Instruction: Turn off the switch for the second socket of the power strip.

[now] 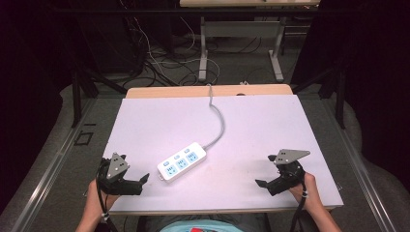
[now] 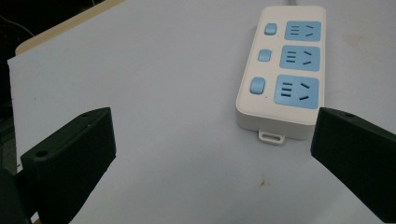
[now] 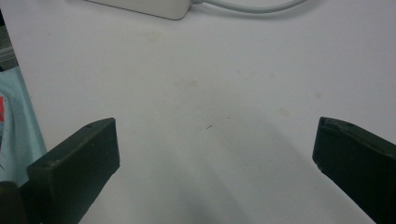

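Observation:
A white power strip with three blue sockets and blue switches lies at an angle in the middle of the white table top. Its grey cable runs off over the far edge. My left gripper is held near the front left corner, open, pointing at the strip from a short way off. The left gripper view has the strip ahead and right of the wide-apart jaws. My right gripper is open near the front right, over bare table. Nothing is held.
In the right gripper view the strip's end and cable lie at the top edge. Beyond the table stand another table's legs and loose floor cables. A wooden edge borders the far side.

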The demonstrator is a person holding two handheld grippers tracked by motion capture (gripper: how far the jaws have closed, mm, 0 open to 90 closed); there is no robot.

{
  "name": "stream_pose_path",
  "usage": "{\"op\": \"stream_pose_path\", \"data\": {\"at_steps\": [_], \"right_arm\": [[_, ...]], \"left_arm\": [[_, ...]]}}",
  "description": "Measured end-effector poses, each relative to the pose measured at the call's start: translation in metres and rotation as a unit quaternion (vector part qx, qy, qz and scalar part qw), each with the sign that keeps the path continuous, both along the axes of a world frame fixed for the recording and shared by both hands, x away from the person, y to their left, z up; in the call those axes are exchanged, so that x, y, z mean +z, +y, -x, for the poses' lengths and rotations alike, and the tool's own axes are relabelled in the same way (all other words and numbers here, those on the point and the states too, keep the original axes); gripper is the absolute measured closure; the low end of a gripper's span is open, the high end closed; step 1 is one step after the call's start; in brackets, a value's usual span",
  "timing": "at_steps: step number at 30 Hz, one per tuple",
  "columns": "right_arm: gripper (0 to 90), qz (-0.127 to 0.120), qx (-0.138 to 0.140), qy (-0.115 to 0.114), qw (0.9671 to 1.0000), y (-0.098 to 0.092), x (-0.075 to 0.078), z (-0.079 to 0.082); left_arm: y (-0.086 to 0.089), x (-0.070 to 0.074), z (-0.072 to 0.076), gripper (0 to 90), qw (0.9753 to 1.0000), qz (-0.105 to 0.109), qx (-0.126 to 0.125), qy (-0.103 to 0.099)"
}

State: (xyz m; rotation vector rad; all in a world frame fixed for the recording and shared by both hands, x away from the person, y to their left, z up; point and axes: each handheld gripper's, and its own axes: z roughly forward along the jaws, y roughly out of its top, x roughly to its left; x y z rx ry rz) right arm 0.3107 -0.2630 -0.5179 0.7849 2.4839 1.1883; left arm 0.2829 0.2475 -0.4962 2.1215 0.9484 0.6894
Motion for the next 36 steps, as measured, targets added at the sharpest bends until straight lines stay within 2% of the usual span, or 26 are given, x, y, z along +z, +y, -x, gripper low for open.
{"op": "stream_pose_path", "data": {"at_steps": [1,3,4,8,9,10,11,12,14,15,16,17,20,23,28,29,33,34,35,36], "right_arm": [[0.1,-0.001,0.000,0.000,1.0000,0.000,0.000,0.000],[0.1,-0.001,0.000,-0.001,1.0000,0.000,0.000,0.000],[0.1,0.000,-0.001,0.000,1.0000,0.000,0.000,0.000],[0.1,0.001,-0.002,-0.001,1.0000,0.000,0.000,0.000],[0.1,0.000,-0.003,0.001,1.0000,0.000,0.000,0.000],[0.2,0.001,-0.001,-0.001,1.0000,0.000,0.000,0.000],[0.1,-0.001,-0.002,-0.003,1.0000,0.001,-0.001,0.000],[0.1,-0.001,-0.002,-0.003,1.0000,0.001,-0.001,0.000],[0.2,0.002,-0.004,-0.003,1.0000,0.001,0.000,0.000],[0.2,0.003,-0.001,-0.004,1.0000,0.001,0.000,0.000],[0.2,0.001,-0.005,-0.005,1.0000,0.001,-0.001,0.000],[0.2,0.000,-0.005,-0.002,1.0000,0.002,-0.001,0.001],[0.2,0.003,-0.003,0.002,1.0000,0.001,-0.001,0.000],[0.2,0.005,-0.002,-0.001,1.0000,0.001,-0.001,-0.001],[0.2,0.007,-0.003,-0.003,1.0000,0.001,-0.002,-0.001],[0.2,0.007,-0.003,-0.003,1.0000,0.001,-0.002,-0.001],[0.2,0.005,-0.004,0.002,1.0000,0.001,-0.002,-0.001],[0.2,0.005,-0.006,0.002,1.0000,0.001,-0.002,0.000],[0.2,0.005,-0.006,0.003,1.0000,0.001,-0.002,0.000],[0.2,0.006,-0.005,0.002,1.0000,0.001,-0.002,0.000]], "left_arm": [[-0.001,0.001,-0.001,0.0,1.0000,-0.002,0.004,-0.008],[-0.002,0.002,-0.001,0.0,1.0000,0.004,0.004,-0.003],[-0.003,0.002,-0.002,0.0,0.9999,0.002,0.005,-0.010],[-0.005,0.003,-0.005,0.0,0.9999,0.003,0.009,-0.009],[-0.007,0.003,-0.006,0.0,0.9999,0.012,0.011,-0.005],[-0.007,0.004,-0.007,0.0,0.9999,0.005,0.009,-0.007],[-0.008,0.003,-0.007,0.0,0.9998,0.013,0.010,-0.006],[-0.008,0.004,-0.008,0.0,0.9999,0.006,0.012,-0.010],[-0.011,0.005,-0.009,0.0,0.9999,0.012,0.011,-0.007],[-0.012,0.005,-0.010,0.0,0.9998,0.008,0.011,-0.013],[-0.013,0.005,-0.010,0.0,0.9999,0.010,0.010,-0.008],[-0.015,0.006,-0.011,0.0,0.9998,0.005,0.010,-0.016],[-0.020,0.007,-0.013,0.0,0.9998,0.003,0.006,-0.020],[-0.023,0.008,-0.014,0.0,0.9999,0.005,0.001,-0.016],[-0.026,0.010,-0.019,0.0,0.9998,-0.003,0.000,-0.022],[-0.028,0.009,-0.020,0.0,0.9998,0.004,0.002,-0.017],[-0.029,0.010,-0.025,0.0,0.9999,0.005,0.002,-0.013],[-0.029,0.010,-0.027,0.0,0.9998,0.000,0.001,-0.020],[-0.030,0.010,-0.027,0.0,0.9999,0.005,0.001,-0.013],[-0.030,0.011,-0.029,0.0,0.9998,-0.001,0.001,-0.021]]}}
